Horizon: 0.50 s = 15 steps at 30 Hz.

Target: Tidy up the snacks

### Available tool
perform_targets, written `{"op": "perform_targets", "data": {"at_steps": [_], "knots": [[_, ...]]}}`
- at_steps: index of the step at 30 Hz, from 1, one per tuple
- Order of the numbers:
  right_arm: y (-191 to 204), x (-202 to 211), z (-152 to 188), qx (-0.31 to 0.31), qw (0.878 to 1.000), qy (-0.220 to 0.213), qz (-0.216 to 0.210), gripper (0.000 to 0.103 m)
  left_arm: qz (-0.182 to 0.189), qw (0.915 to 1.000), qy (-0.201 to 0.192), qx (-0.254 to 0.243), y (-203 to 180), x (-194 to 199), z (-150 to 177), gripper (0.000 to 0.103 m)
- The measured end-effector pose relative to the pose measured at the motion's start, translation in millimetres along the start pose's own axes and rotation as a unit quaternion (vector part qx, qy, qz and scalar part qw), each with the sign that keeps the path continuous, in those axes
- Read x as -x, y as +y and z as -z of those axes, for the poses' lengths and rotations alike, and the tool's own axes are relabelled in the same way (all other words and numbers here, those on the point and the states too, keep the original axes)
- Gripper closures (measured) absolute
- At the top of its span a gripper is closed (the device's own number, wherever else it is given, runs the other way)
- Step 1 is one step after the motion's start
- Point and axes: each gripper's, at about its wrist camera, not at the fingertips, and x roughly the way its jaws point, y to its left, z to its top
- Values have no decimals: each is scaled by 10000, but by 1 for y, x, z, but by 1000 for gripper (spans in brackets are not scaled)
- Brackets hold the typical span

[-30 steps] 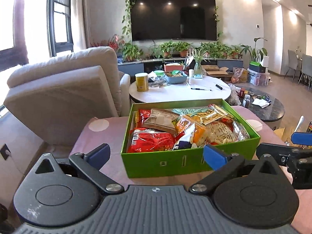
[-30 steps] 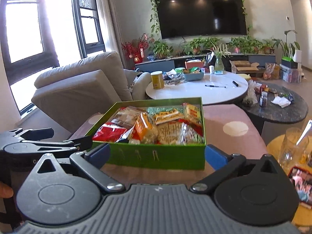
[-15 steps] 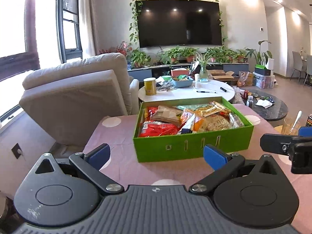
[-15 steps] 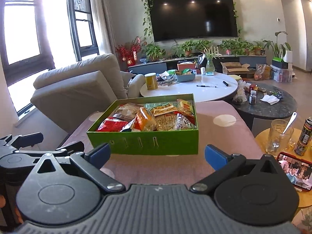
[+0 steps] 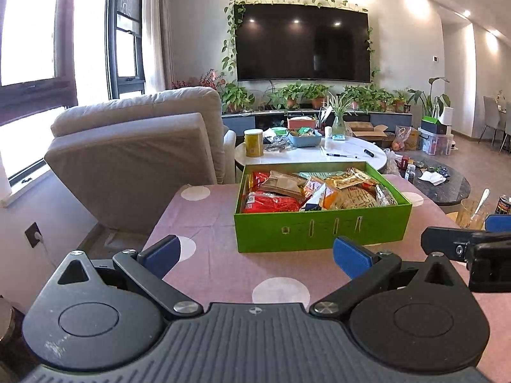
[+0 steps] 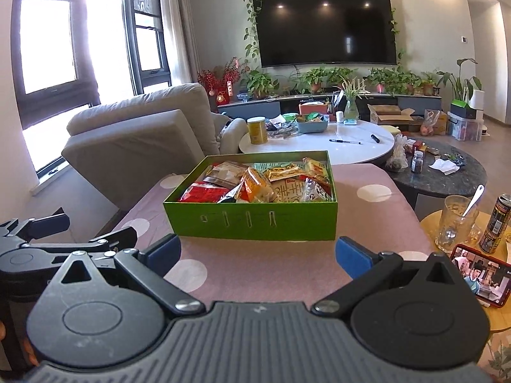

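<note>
- The green box (image 5: pixel 322 229) sits on the surface (image 5: pixel 207 223), which is covered by a pink cloth with white dots.
- The box is open at the top and full of snack packets (image 5: pixel 313 188): a red packet at the near left corner, brown and orange ones in the middle, clear wrappers to the right.
- The left tongs (image 5: pixel 254 252) are released, their blue-tipped fingers (image 5: pixel 161 252) spread wide with nothing between them; they hover over the cloth, short of the box's near wall.
- The right tongs (image 6: pixel 257 252) are released too, spread wide and holding nothing, and sit just short of the box's near wall.
- In the left view, the right tongs show at the right edge, apart from the box.
- In the right view, the left tongs show at the left edge, near the surface's left side.
- To the right of the surface, a small yellow round table (image 6: pixel 431 223) carries a glass (image 6: pixel 455 220) with a spoon in it, a dark can (image 6: pixel 496 223) and a phone (image 6: pixel 479 274) with its screen lit.
- Behind the box stands a white round table (image 6: pixel 351 150) with a yellow tin (image 6: pixel 257 130), a blue basket and pens on it.
- A beige armchair (image 5: pixel 137 146) stands to the left, near the windows.
- A large dark television (image 5: pixel 301 41) hangs on the far wall, with potted plants in a row below it.
</note>
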Motion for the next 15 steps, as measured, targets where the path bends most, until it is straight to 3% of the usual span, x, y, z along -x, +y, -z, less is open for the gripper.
{"op": "perform_targets", "data": {"at_steps": [15], "knots": [[-2, -4, 4, -107, 9998, 133, 82, 23, -13, 9999, -21, 126, 3, 0, 1, 0]]}}
